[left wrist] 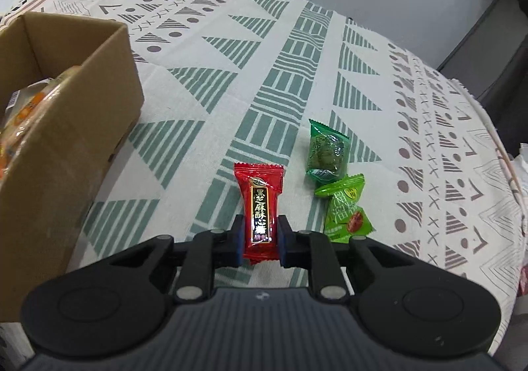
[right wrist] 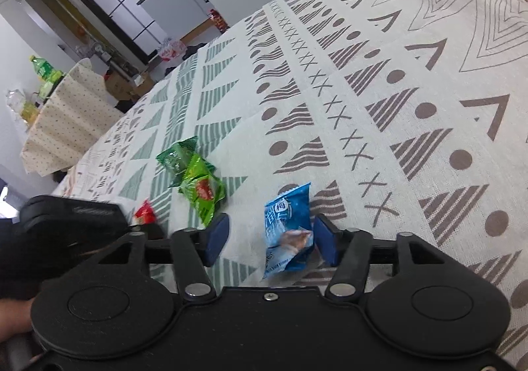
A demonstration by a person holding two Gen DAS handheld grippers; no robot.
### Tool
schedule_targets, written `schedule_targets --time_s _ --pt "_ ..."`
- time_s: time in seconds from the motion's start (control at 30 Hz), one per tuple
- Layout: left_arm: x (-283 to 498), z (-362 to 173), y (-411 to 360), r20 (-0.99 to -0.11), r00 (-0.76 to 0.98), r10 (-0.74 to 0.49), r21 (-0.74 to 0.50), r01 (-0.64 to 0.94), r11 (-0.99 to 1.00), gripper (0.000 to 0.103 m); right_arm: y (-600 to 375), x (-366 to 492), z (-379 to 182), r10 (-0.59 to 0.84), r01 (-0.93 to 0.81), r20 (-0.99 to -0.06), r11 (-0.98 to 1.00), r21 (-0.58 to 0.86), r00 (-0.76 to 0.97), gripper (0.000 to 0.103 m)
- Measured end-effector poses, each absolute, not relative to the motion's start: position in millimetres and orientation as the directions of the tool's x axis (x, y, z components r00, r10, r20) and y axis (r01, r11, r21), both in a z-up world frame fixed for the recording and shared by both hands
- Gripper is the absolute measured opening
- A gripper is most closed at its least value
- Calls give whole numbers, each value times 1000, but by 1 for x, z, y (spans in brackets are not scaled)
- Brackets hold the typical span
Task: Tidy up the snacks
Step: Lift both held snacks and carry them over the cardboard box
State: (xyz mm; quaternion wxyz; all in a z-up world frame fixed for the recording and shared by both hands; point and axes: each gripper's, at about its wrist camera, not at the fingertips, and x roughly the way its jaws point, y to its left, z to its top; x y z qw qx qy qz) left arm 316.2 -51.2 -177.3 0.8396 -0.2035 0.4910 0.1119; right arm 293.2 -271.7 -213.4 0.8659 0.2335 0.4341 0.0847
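Observation:
On the patterned tablecloth (left wrist: pixel 297 80) lies a red candy wrapper (left wrist: pixel 260 206), and my left gripper (left wrist: pixel 261 229) is shut on its near end, a blue pad pressing each side. To its right lie a dark green candy (left wrist: pixel 326 153) and a light green candy (left wrist: pixel 346 209). In the right wrist view, a blue candy (right wrist: pixel 288 229) lies between the fingers of my right gripper (right wrist: pixel 271 226), close against the right pad (right wrist: pixel 325 240). The left pad stands well apart from it, so this gripper is open. Both green candies (right wrist: pixel 198 183) and a corner of the red one (right wrist: pixel 145 214) show further left.
An open cardboard box (left wrist: pixel 66 140) stands at the left of the cloth with orange-printed snack packs (left wrist: pixel 26 113) inside. The body of the left gripper (right wrist: pixel 69 216) sits close beside the right one. Shoes and a bottle are on the floor beyond the table's far edge.

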Motion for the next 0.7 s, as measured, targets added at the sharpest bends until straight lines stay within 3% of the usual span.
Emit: schedule_targets --time_s 0.03,0.27,0.7 --pt "313 -175 -51 -869 495 -18 -237 -384 892 18 -272 293 -214 333 67 -720 883 464 609 28" --pt "289 -148 -48 -838 543 -46 -265 -333 905 18 -277 272 -199 263 113 -743 903 414 615 26" --pt "239 -97 -24 -755 652 -74 -334 -286 898 18 -262 223 -136 208 98 -675 918 385 708 26"
